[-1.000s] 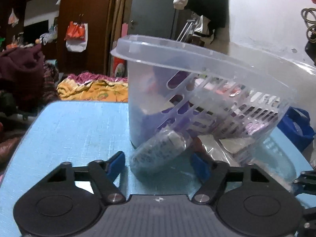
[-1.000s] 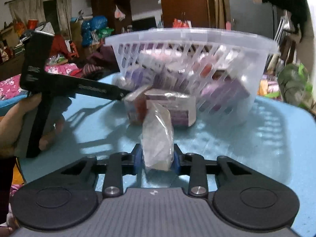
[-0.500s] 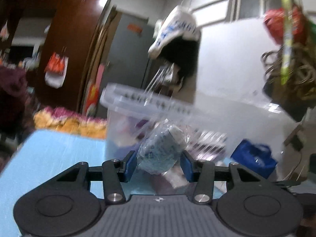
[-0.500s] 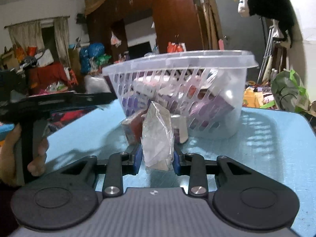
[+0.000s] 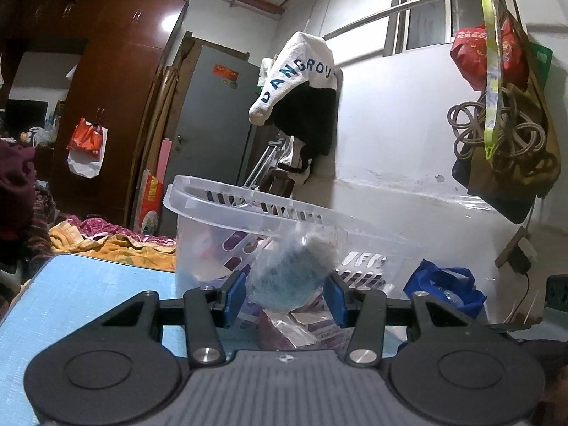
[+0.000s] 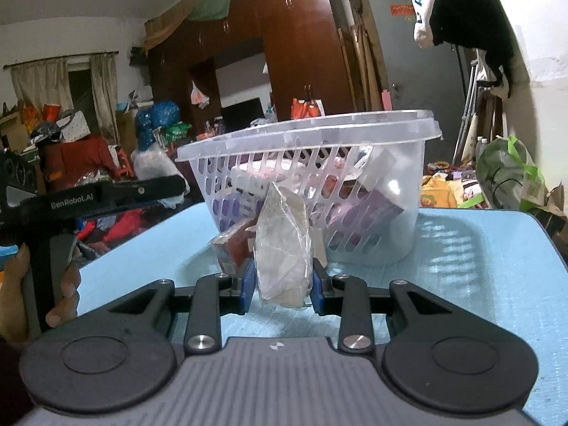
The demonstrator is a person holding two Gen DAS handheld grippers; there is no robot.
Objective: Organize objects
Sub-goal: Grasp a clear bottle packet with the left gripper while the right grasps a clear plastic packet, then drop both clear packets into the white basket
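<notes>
The light blue worktop (image 6: 479,266) fills less of the left wrist view than a second ago, and the white wall and window now take up the upper half there, since the left gripper (image 5: 284,298) has swung up and round. The clear slotted basket (image 6: 312,177) stands on the worktop beyond both sets of jaws, holding purple and pink packets; from the left gripper it now sits lower and further off, behind the held thing, where earlier it loomed right over the jaws.

A second ago the wrapped blue bundle (image 5: 291,273) lay on the worktop against the foot of the basket, between widely spread jaws. Now the jaws have drawn in and pinch it from both sides, and it hangs clear of the worktop in front of the basket rim.

The right gripper (image 6: 284,284) keeps its jaws pressed on the clear plastic packet (image 6: 284,248), which stands upright between them just as before, with the basket straight ahead. A reddish packet (image 6: 230,245) lies on the worktop just past the left jaw. The person's left hand (image 6: 60,284) shows at the left edge, higher than earlier.
</notes>
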